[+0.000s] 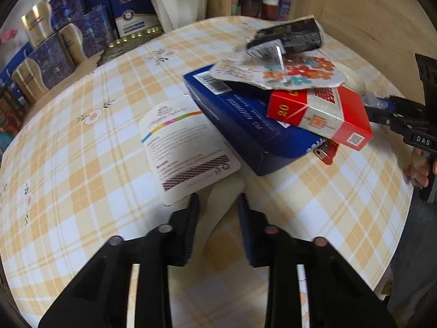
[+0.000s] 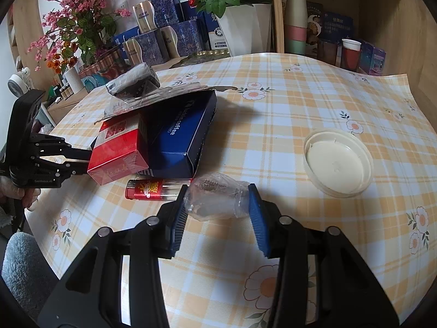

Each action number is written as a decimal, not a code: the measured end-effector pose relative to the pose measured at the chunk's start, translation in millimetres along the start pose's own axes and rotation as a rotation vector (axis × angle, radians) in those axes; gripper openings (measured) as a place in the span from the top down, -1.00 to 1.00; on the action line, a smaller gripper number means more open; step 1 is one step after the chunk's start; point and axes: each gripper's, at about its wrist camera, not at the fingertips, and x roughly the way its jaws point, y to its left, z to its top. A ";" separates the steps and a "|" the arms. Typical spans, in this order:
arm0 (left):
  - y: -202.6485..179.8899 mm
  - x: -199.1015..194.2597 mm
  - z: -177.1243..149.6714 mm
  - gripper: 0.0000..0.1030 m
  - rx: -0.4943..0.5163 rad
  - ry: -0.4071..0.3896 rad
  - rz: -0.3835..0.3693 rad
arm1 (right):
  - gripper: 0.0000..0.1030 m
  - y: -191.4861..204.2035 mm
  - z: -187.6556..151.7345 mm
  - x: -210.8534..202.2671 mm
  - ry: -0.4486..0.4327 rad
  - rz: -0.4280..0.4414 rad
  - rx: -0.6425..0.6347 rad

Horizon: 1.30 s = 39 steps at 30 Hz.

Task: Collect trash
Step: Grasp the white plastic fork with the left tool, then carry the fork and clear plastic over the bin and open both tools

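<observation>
Right claw [image 2: 218, 199] grips a crumpled clear wrapper [image 2: 215, 199] beside the blue box [image 2: 177, 136]; left claw [image 1: 215, 205] clamps a white card [image 1: 185, 147].

the lighter [image 1: 325, 153] shows only one end in the left wrist view; the blue box [image 1: 245, 125] covers the rest. the blue box is itself partly covered by the red carton [image 1: 322, 112] and a torn floral wrapper [image 1: 286, 75]. the dark wrapper [image 1: 286, 39] on top is motion-blurred; its print is unreadable. small print on the white card [image 1: 185, 142] is blurred, and its near corner lies behind the left gripper [image 1: 217, 205] fingers. in the right wrist view, the left gripper's tips [image 2: 82, 154] are hidden behind the red carton. contents of the crumpled clear wrapper [image 2: 215, 199] are too small to identify.
</observation>
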 end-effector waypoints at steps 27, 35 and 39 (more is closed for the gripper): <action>-65.9 -152.9 -73.6 0.69 -0.119 -0.280 -0.178 | 0.14 58.2 -19.5 -70.1 -0.050 -0.035 -0.097; -98.2 -176.3 -107.4 0.69 -0.087 -0.299 -0.226 | 0.14 86.1 -49.6 -116.5 -0.071 -0.009 -0.135; -115.6 -179.4 -126.8 0.69 -0.074 -0.288 -0.241 | 0.14 98.8 -64.6 -131.3 -0.069 0.000 -0.148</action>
